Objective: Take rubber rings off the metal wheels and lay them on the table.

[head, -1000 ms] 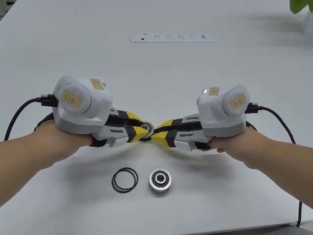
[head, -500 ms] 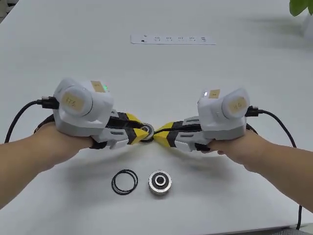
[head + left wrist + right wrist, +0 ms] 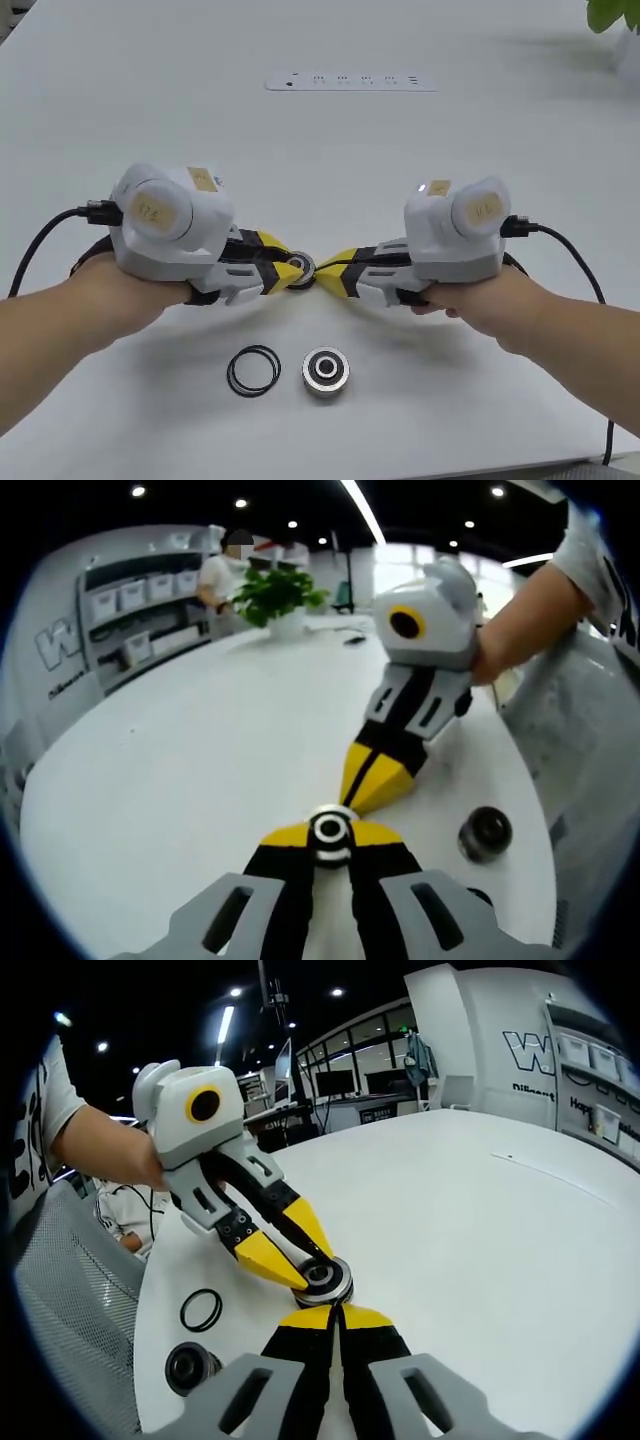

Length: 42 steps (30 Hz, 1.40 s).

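White table [image 3: 330, 150] under both tongs, broad and flat.

Left gripper [image 3: 292, 270]: held in a hand, tips pointing at the other gripper, yellow jaws pinching a metal wheel [image 3: 300, 267].

Right gripper [image 3: 325, 272]: held likewise, facing the left one tip to tip. Jaws pressed together, their point touching the rim of the pinched wheel. Cannot tell whether anything thin sits between them.

Power strip [image 3: 350, 81] well beyond the meeting tips, on the far side.

Second metal wheel [image 3: 326, 369] lying flat on the near side of the tips, almost straight below them, apart from both tongs.

Rubber rings [image 3: 254, 370], black loops overlapping, just beside that second wheel, toward the left gripper's side, flat on the table.
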Tool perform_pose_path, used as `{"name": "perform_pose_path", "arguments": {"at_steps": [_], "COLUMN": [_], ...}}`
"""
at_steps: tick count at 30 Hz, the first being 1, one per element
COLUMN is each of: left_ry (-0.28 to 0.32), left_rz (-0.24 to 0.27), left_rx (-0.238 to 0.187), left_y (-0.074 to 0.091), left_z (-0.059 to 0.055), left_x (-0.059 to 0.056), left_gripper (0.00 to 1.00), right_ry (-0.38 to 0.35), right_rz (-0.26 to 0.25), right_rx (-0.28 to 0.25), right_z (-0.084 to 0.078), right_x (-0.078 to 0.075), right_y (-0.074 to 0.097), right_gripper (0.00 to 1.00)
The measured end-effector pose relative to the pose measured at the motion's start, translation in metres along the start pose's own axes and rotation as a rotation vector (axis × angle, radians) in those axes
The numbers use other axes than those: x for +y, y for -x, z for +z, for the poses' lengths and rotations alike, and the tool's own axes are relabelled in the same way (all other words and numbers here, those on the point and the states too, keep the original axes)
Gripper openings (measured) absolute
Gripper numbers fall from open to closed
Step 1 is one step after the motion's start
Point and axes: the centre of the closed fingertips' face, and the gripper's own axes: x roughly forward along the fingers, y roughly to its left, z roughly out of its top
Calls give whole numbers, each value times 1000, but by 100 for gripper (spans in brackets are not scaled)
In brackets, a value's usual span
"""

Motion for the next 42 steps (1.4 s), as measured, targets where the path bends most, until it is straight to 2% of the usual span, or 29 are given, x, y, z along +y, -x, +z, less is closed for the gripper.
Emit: {"name": "perform_pose_path", "arguments": {"at_steps": [9, 26, 34, 37, 42], "left_ry": [-2, 1, 3, 2, 3], "left_rz": [2, 15, 17, 19, 23], "left_rx": [1, 11, 10, 12, 15], "left_y": [0, -2, -2, -2, -1], "left_z": [0, 1, 1, 1, 1], "left_x": [-1, -1, -1, -1, -1], "left_gripper": [13, 12, 12, 12, 12], "right_ry": [-45, -70, -218, -261, -268], "right_rz": [-14, -44, -52, -46, -49], "right_rx": [5, 17, -13, -45, -50], "right_z": [0, 1, 1, 6, 7], "right_x": [0, 1, -1, -1, 0], "right_y": [1, 4, 5, 6, 6], "right_gripper": [0, 0, 0, 0, 0]}}
